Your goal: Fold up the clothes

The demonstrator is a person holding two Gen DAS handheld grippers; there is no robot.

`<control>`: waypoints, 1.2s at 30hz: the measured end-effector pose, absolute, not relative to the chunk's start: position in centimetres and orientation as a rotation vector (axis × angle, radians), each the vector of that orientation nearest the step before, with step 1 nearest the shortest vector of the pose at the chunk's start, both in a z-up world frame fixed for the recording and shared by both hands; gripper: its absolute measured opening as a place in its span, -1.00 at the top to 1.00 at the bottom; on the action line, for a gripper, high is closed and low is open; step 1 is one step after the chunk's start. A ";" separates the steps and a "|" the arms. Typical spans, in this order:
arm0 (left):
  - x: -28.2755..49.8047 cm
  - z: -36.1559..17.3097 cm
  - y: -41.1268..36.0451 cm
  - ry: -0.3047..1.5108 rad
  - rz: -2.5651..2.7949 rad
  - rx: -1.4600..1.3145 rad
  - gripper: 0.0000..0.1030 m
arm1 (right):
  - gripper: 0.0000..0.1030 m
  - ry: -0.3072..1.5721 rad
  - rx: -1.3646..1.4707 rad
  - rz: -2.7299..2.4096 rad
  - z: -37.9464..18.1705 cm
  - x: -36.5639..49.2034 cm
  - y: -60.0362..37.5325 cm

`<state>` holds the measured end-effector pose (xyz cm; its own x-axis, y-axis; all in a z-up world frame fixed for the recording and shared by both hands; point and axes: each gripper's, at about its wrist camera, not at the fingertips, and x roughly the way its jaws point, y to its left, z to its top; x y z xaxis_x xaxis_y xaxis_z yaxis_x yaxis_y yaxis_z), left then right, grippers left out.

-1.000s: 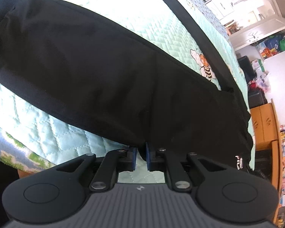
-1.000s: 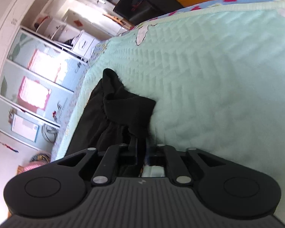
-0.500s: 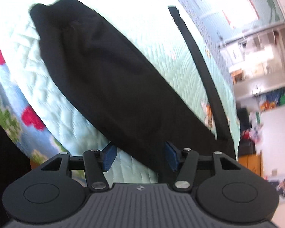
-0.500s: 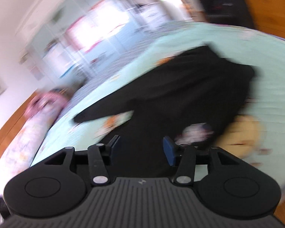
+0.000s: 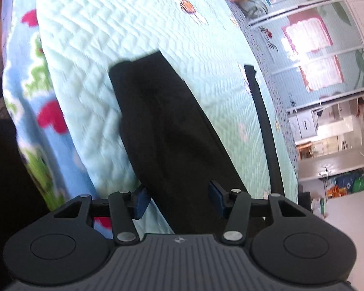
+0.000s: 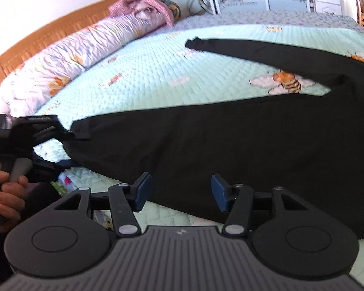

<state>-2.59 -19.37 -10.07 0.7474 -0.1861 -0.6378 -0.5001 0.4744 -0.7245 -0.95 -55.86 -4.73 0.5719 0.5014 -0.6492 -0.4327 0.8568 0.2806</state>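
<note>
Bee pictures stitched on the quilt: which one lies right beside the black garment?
The large orange-striped bee with white wings, tucked between the black garment's body and its outstretched sleeve. The other bees are fainter, farther off.

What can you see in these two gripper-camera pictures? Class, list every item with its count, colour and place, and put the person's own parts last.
black garment: one, black, spread flat across the quilt, one long sleeve stretched toward the far side.
quilt: one, pale mint green with bee prints, covering the bed.
rolled bedding: one, lilac with floral print, along the headboard.
headboard: one, orange-brown wood, behind the bedding.
pink cloth: one, pink, at the far end of the bedding.
wardrobe doors: several panels, pale blue with pink panes, beyond the bed.
left gripper: one, black with blue pads, jaws closing, over the garment's edge without pressing it.
right gripper: one, black with blue pads, jaws opening, above the garment.
hand: one, holding the left gripper's handle.
</note>
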 end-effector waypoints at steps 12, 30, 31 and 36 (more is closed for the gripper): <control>-2.2 -8.5 -16.6 0.799 0.298 -0.788 0.77 | -0.10 0.871 -0.066 0.430 -7.0 -0.5 -54.4; -0.7 -9.0 -15.8 0.844 0.255 -0.745 0.76 | 0.24 0.976 0.141 0.732 -5.0 0.3 -45.7; -0.6 -9.1 -15.7 0.845 0.253 -0.748 0.76 | 0.24 0.948 0.147 0.731 -4.5 0.6 -45.6; -0.5 -9.1 -15.6 0.847 0.247 -0.748 0.76 | 0.23 0.938 0.175 0.736 -4.7 2.3 -44.5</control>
<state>-0.53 -15.63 -9.14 0.6519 -0.0875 -0.7532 -0.4786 0.7230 -0.4982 2.29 -44.53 -4.73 0.3708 0.6430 -0.6701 -0.4979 0.7467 0.4410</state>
